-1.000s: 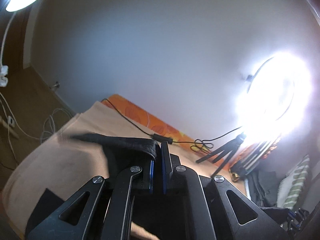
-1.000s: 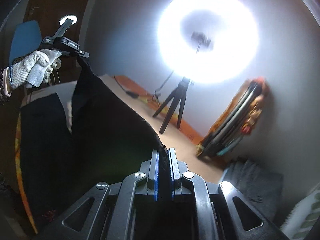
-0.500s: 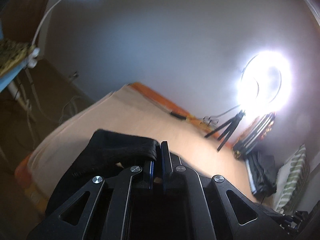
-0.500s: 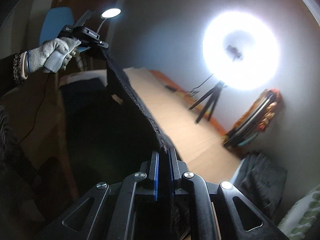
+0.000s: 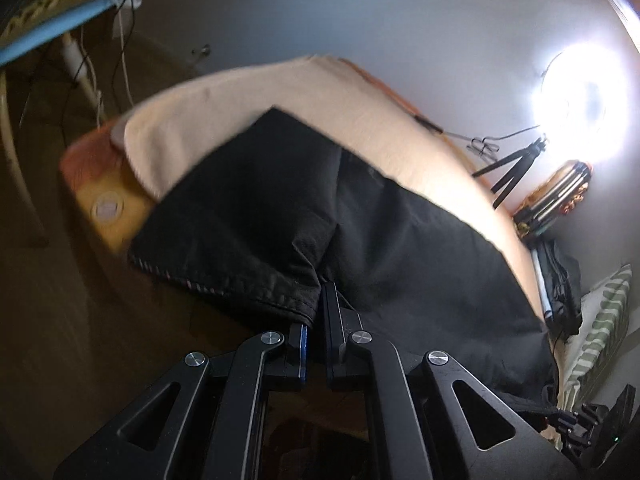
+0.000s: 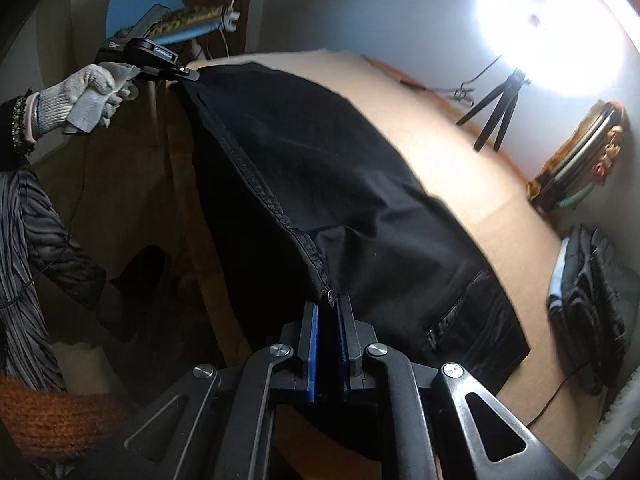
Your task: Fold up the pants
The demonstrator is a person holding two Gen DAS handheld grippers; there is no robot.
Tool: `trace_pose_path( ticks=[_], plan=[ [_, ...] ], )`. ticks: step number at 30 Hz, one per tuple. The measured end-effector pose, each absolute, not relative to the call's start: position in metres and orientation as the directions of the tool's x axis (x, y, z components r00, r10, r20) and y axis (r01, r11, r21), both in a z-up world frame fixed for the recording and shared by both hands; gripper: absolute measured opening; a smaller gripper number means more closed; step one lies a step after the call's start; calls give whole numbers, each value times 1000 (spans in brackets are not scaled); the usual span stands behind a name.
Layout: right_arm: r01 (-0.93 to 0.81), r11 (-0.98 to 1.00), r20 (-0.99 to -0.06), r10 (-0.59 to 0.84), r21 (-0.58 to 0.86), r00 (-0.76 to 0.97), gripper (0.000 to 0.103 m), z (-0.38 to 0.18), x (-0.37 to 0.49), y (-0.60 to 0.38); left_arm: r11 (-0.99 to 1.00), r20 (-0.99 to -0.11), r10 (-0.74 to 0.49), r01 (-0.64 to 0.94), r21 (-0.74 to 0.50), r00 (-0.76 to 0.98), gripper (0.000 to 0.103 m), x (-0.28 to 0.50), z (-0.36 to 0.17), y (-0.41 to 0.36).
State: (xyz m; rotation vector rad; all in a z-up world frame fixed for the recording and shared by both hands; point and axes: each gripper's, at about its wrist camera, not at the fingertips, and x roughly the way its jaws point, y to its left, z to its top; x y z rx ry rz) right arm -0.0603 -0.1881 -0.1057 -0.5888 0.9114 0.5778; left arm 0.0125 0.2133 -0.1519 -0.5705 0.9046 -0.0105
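The black pants lie spread over the beige bed cover, with their near edge stretched between my two grippers. My left gripper is shut on the stitched edge of the cloth at the bed's near side. In the right wrist view the pants run from the left gripper, held by a gloved hand, down to my right gripper. The right gripper is shut on the same seamed edge beside a small button. Both point downward at the bed.
A ring light on a tripod stands at the bed's far side, with a cable beside it. Folded dark clothes lie to the right. A stack of flat items leans on the wall. A blue chair stands left.
Both grippers came down toward the bed with the pants still held. The cloth, hanging in the air before, now lies spread over the beige cover.
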Motion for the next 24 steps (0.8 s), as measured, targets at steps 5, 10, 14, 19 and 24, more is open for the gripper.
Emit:
trace_pose_path(
  ticks=[5, 10, 14, 19, 24],
  plan=[
    [-686, 696, -875, 176, -214, 452, 6, -124, -60, -187, 860, -738, -225, -225, -457, 637, 5, 12, -151, 218],
    [-689, 698, -886, 177, -194, 429, 7, -136, -61, -183, 894, -747, -181, -209, -396, 640, 5, 13, -152, 225],
    [-691, 697, -889, 175, -192, 423, 7, -138, -59, -182, 886, -754, -198, -213, -411, 626, 6, 12, -152, 230],
    [-677, 720, -888, 199, -155, 415, 8, -138, -59, -188, 893, -767, -175, -228, -388, 617, 15, 8, -149, 234],
    [-664, 744, -881, 262, -76, 394, 22, -134, -61, -197, 883, -766, -146, -266, -386, 626, 25, -2, -137, 247]
  ],
)
